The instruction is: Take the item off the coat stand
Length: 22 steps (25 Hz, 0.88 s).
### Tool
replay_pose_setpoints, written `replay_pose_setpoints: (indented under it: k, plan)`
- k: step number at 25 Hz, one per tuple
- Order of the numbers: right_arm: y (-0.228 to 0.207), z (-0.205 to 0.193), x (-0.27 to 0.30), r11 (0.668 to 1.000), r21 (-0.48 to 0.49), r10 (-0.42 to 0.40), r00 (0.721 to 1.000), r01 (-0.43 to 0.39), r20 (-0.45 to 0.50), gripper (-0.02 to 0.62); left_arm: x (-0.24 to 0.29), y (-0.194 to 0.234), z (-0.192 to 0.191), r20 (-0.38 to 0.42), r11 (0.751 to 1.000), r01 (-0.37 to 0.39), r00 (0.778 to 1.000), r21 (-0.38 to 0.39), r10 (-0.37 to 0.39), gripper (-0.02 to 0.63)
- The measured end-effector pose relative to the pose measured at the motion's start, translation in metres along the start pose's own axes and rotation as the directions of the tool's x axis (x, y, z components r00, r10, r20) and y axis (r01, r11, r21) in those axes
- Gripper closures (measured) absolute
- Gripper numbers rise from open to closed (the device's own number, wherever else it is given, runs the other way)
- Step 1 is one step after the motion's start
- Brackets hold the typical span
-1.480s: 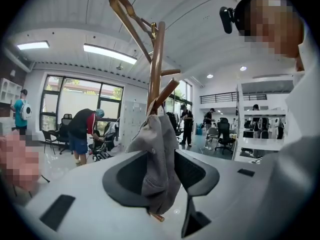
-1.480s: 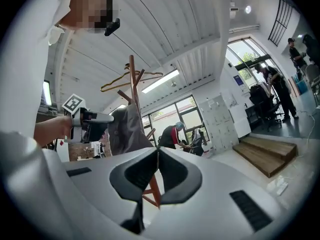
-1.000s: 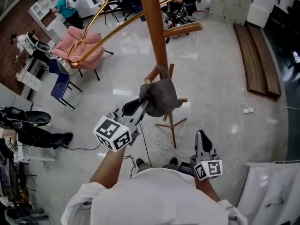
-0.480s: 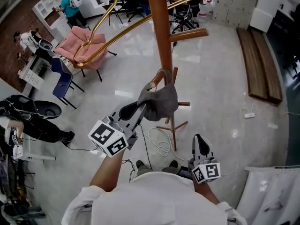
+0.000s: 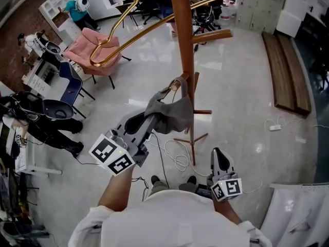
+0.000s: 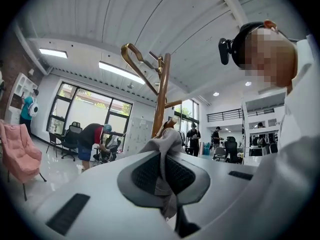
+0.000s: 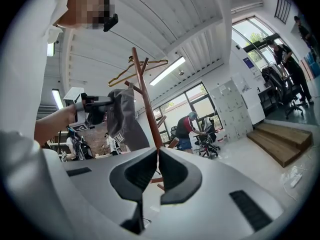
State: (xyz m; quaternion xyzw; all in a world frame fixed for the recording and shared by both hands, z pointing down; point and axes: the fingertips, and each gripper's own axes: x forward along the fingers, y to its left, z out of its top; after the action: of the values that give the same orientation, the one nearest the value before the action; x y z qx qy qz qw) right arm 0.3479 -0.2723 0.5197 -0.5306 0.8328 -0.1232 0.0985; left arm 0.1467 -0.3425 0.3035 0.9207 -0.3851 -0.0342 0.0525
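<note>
A grey cloth item (image 5: 172, 112) hangs by its loop from a low peg (image 5: 179, 84) of the wooden coat stand (image 5: 182, 40). My left gripper (image 5: 153, 119) is shut on the cloth's left edge and holds it out from the pole. In the left gripper view the grey fabric (image 6: 161, 170) is pinched between the pads of the left gripper (image 6: 162, 156), with the coat stand (image 6: 161, 96) behind. My right gripper (image 5: 220, 152) is low near my body, shut and empty. The right gripper (image 7: 157, 156) looks at the cloth (image 7: 125, 119) and the stand (image 7: 146, 104).
A gold hanger (image 5: 131, 27) sits on the stand's top pegs. White cables (image 5: 177, 157) lie round its feet. At the left are a pink armchair (image 5: 100, 48), a blue chair (image 5: 69, 84) and people. Wooden planks (image 5: 285, 71) lie at the right.
My left gripper has drawn back down and to the left with the cloth, which now stretches out from the peg. The right gripper has hardly moved.
</note>
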Motion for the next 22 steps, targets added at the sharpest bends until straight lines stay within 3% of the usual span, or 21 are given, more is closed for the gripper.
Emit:
replay_pose_setpoints:
  k: [6,16,22]
  plan:
    - [0.020,0.002,-0.002,1.000,-0.027,0.004,1.000,-0.004,0.002,0.569,-0.026,0.003,0.013,0.045,1.000,0.007,0.999,0.003,-0.007,0.584]
    - [0.095,0.004,-0.013,0.998,-0.051,-0.031,0.999,0.033,0.040,0.569,-0.078,0.000,0.036,0.115,0.990,0.135,0.985,-0.034,-0.131,0.584]
    - [0.148,-0.007,-0.019,0.995,-0.084,-0.050,0.998,0.054,0.048,0.569,-0.134,0.028,0.025,0.137,0.989,0.129,0.983,-0.071,-0.118,0.584]
